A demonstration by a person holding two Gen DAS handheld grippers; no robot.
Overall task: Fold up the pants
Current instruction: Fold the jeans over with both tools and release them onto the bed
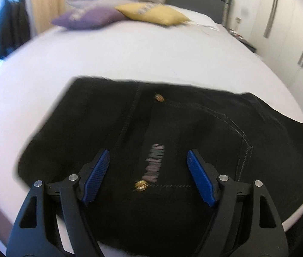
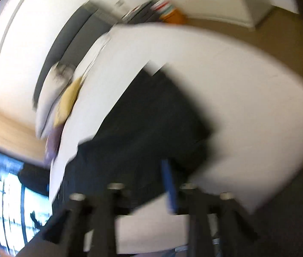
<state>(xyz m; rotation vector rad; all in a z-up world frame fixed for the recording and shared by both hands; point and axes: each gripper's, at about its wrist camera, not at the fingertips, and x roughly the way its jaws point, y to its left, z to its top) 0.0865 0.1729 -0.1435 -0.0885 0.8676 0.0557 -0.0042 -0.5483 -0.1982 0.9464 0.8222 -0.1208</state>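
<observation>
One pants (image 1: 172,128) bundle — two brass buttons (image 1: 159,97), three pillows (image 1: 151,14).

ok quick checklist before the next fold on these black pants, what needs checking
1. Black pants lying folded flat on the white bed: ok.
2. Left gripper open over the pants, nothing between its pads: ok.
3. Right gripper state: cannot tell, the right wrist view is badly blurred.
4. Pants edges lined up: cannot tell, the near edge is hidden behind the gripper.
5. Pillows well away from the pants: ok.
6. Bare bed beyond the pants for another fold: ok.
</observation>
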